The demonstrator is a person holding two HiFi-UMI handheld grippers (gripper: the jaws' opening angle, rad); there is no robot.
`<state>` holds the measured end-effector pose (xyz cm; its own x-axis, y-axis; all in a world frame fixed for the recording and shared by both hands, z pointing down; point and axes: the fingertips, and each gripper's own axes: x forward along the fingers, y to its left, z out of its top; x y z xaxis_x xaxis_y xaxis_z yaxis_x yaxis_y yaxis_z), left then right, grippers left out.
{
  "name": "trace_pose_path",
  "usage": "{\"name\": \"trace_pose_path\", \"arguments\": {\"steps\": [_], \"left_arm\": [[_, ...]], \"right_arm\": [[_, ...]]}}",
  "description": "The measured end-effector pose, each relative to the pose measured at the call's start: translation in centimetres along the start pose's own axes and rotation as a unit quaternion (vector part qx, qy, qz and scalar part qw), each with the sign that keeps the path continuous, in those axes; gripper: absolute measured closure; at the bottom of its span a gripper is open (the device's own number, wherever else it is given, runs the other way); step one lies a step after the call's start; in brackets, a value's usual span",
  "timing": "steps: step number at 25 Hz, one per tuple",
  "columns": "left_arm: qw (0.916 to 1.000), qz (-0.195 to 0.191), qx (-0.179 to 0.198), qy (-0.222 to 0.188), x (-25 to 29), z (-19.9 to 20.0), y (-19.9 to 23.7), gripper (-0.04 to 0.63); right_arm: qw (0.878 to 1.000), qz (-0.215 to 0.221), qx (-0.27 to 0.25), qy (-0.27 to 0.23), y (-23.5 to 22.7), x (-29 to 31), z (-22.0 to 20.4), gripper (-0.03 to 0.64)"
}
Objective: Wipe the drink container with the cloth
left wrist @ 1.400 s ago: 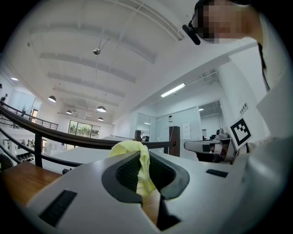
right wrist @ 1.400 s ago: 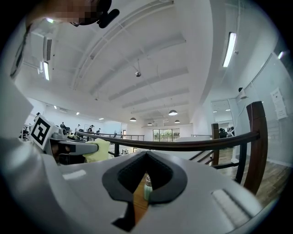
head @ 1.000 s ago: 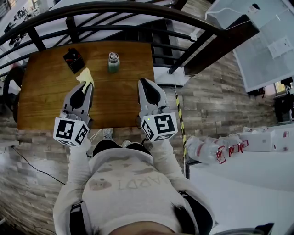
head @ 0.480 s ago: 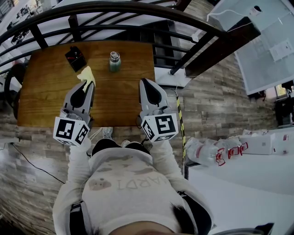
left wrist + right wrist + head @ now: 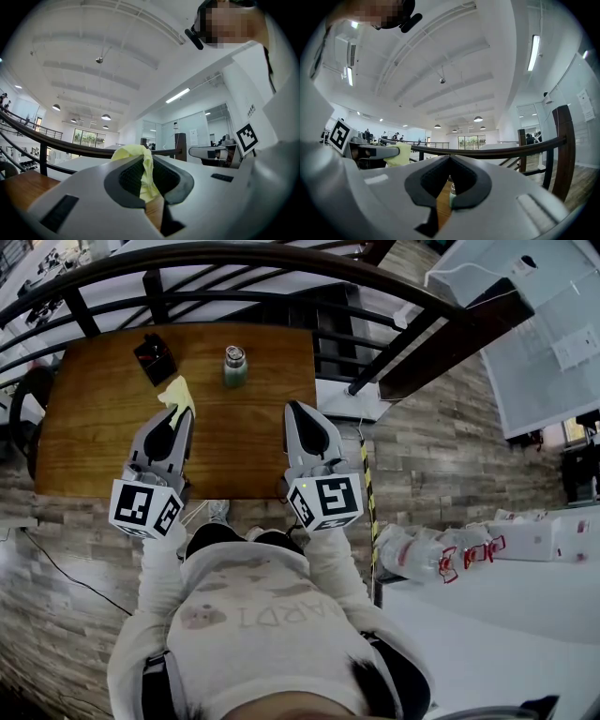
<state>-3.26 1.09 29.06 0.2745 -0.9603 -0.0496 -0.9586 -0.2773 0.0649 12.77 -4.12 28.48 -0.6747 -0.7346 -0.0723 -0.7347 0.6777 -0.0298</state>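
The left gripper (image 5: 176, 414) is clamping a pale yellow cloth (image 5: 175, 393); the right gripper (image 5: 296, 410), jaws together, is facing a green silver-capped bottle (image 5: 234, 367).

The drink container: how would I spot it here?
Find the wooden table beside the curved black railing. Near its far edge stands the drink container, a small upright green bottle with a silver cap. Its neighbours, a black box to its left and a yellow cloth, are neither green nor capped.
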Motion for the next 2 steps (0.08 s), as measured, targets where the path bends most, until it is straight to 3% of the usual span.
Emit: {"name": "trace_pose_path", "arguments": {"steps": [2], "left_arm": [[1.0000, -0.002, 0.001, 0.003, 0.12, 0.08, -0.07, 0.565]], "right_arm": [[1.000, 0.000, 0.001, -0.001, -0.07, 0.11, -0.01, 0.606]]}}
